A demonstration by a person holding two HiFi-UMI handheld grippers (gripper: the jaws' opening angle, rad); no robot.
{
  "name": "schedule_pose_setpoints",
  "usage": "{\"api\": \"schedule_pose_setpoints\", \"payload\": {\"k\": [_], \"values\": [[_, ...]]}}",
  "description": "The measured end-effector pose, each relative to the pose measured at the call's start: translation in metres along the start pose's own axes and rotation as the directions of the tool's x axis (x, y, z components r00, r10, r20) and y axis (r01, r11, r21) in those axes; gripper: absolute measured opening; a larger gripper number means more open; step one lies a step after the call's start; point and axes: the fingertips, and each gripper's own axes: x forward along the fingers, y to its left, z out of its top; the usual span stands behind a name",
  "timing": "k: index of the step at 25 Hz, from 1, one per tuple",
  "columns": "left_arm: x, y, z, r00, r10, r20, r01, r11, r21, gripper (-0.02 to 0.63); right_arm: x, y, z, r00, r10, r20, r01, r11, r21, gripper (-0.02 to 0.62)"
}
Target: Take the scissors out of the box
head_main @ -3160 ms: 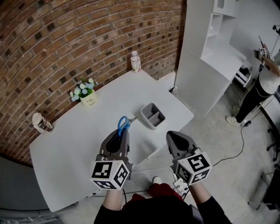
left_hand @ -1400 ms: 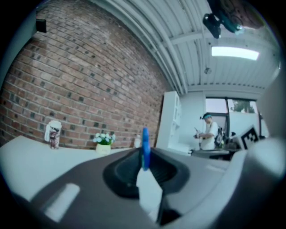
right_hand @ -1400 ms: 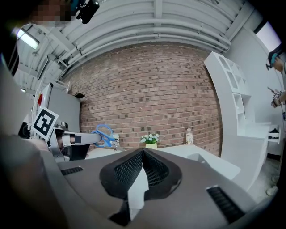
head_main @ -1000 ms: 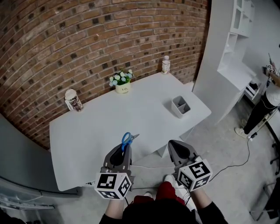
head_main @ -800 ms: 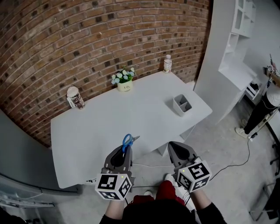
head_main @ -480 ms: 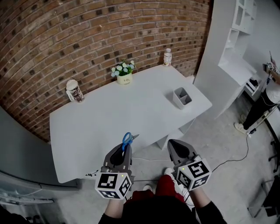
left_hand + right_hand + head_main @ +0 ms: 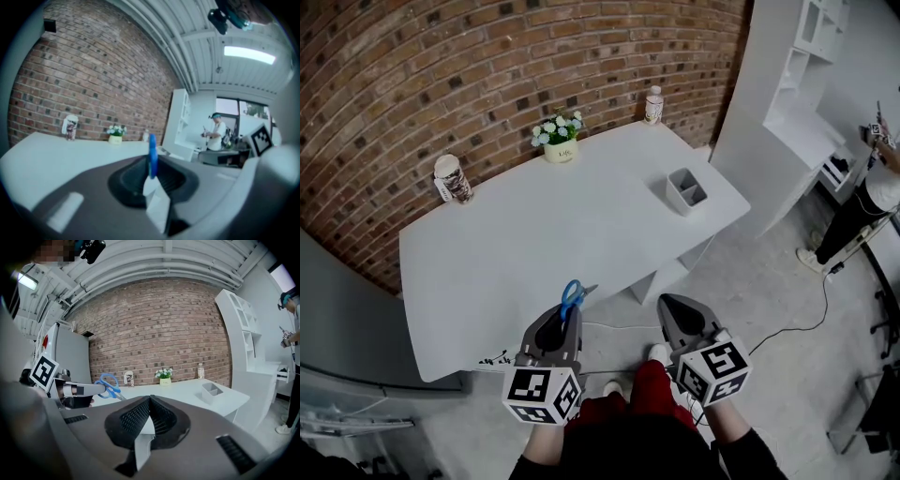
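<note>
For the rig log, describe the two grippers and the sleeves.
The left gripper and right gripper are grey shells with black textured jaws tapering to a point. Each carries a white cube with black square markers. The sleeves are black.

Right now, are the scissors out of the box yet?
Done: the blue scissors are out, well away from the grey box on the white table. In hand: the left gripper pinches them. The right gripper is shut and empty. Left: maybe just setting them down.

Grey tongs [image 7: 570, 317]; marker cubes [image 7: 542, 395]; black sleeves [image 7: 757, 450]
</note>
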Motion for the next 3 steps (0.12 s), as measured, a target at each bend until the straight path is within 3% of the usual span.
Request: {"api": "schedule_pose_setpoints", "payload": {"k": [3], "values": [[-0.0026,-0.0025,-0.0026,1.000,-0.001,-0.008,0.001,1.000,0.005,0.044,-0.0039,0.0009,-0.0026,1.000,-0.001,-0.004,0.001,1.000,0.001,0.008]]}}
